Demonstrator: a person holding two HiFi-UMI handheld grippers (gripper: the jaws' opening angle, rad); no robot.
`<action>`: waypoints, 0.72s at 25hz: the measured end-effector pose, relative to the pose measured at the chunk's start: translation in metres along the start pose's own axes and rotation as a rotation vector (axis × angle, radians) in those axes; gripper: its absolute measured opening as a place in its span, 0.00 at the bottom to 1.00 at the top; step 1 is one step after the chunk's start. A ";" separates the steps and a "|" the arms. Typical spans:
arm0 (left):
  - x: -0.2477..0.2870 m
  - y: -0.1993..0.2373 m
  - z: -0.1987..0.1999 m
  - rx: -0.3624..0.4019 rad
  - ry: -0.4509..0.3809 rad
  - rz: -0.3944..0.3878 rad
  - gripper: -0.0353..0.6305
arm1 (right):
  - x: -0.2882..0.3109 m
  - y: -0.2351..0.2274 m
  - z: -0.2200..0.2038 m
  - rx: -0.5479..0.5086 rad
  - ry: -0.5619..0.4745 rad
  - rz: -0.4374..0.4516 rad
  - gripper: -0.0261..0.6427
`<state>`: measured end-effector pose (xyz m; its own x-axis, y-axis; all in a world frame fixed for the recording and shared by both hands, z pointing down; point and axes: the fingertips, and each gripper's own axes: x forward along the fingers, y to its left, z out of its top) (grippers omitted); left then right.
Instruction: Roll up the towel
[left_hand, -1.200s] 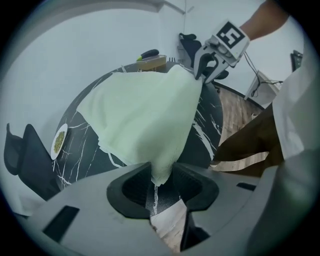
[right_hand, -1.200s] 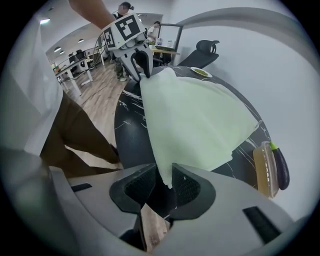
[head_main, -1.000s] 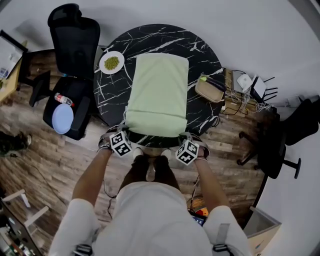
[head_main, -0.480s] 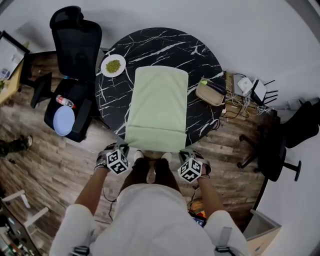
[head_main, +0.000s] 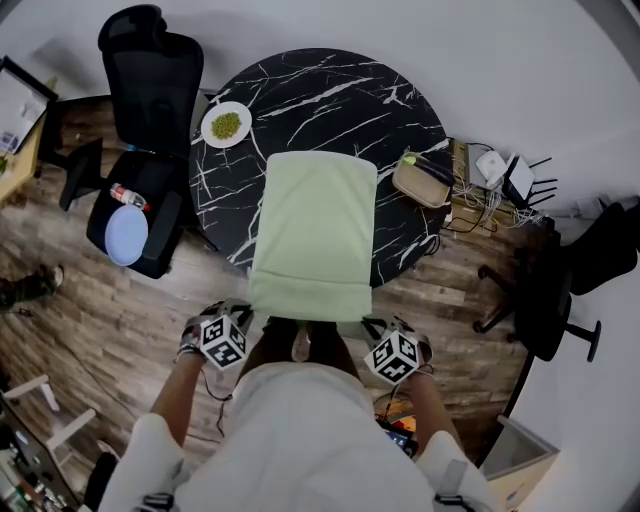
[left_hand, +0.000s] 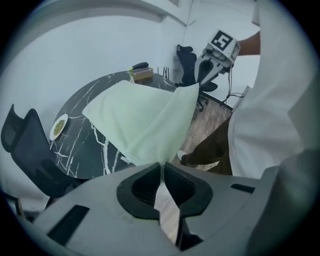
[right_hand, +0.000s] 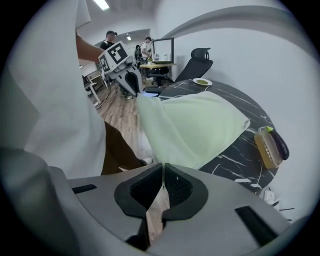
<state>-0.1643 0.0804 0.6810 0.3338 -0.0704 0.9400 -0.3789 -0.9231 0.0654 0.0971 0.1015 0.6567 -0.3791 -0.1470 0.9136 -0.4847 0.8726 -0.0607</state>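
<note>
1. Left gripper (left_hand: 161, 169) fingers pinched shut on the towel (head_main: 315, 230), near-left corner; right gripper (right_hand: 163, 172) likewise, near-right; probably stretching it flat for rolling.
2. Towel lies mid-tabletop (head_main: 330, 95); its near end is held out past the near edge.
3. Black marble; plate (head_main: 225, 126) at far-left edge; wood floor (head_main: 120, 300).

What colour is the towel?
The towel is pale green; the head view shows it best.
</note>
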 end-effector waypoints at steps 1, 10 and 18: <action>-0.004 0.008 0.006 0.000 -0.009 0.012 0.07 | -0.005 -0.009 0.007 0.011 -0.019 -0.012 0.05; 0.000 0.097 0.055 -0.055 -0.067 0.122 0.07 | 0.007 -0.105 0.047 0.089 -0.072 -0.127 0.05; 0.043 0.158 0.071 -0.156 -0.003 0.222 0.13 | 0.060 -0.163 0.048 0.136 0.018 -0.245 0.09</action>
<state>-0.1490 -0.0955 0.7080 0.2306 -0.2660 0.9360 -0.5717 -0.8154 -0.0909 0.1154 -0.0716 0.7021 -0.2241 -0.3361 0.9148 -0.6615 0.7418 0.1105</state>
